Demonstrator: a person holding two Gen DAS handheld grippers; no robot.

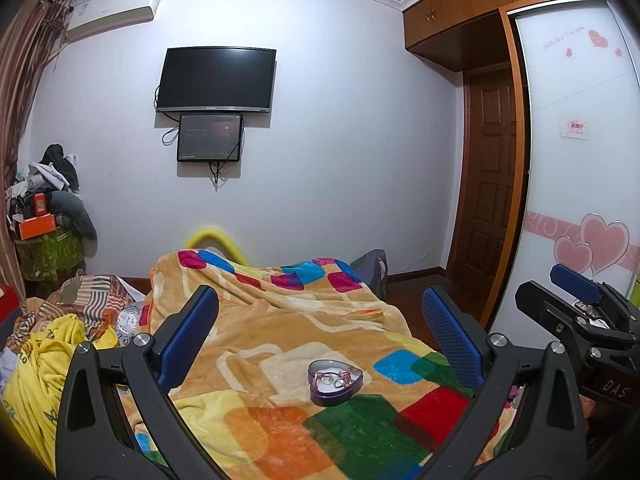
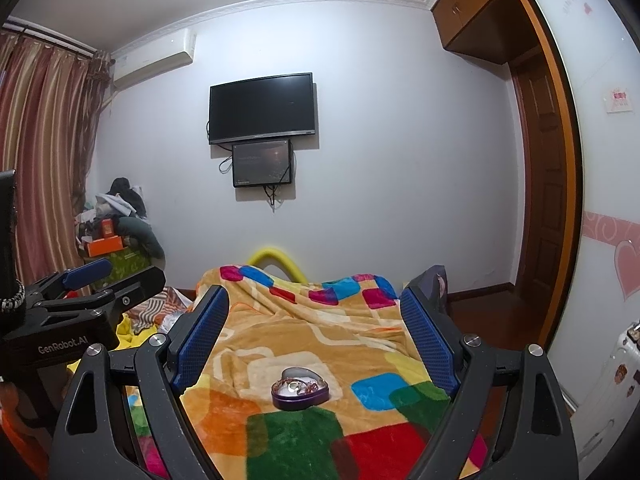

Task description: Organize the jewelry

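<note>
A purple heart-shaped tin point(image 1: 335, 384) sits open on the colourful blanket point(image 1: 280, 332), with rings and a chain of jewelry point(image 1: 334, 377) inside. It also shows in the right wrist view point(image 2: 300, 390), with the jewelry point(image 2: 301, 386) in it. My left gripper point(image 1: 320, 320) is open and empty, held above and behind the tin. My right gripper point(image 2: 314, 320) is open and empty, also raised above the tin. The right gripper shows at the right edge of the left wrist view point(image 1: 580, 300). The left gripper shows at the left edge of the right wrist view point(image 2: 100, 280).
The blanket point(image 2: 304, 320) covers a bed. Crumpled yellow and striped bedding point(image 1: 60, 340) lies to the left. A pile of clothes and boxes point(image 1: 44, 208) stands in the far left corner. A TV point(image 1: 216, 80) hangs on the far wall. A wardrobe point(image 1: 580, 160) and door point(image 1: 488, 184) are at right.
</note>
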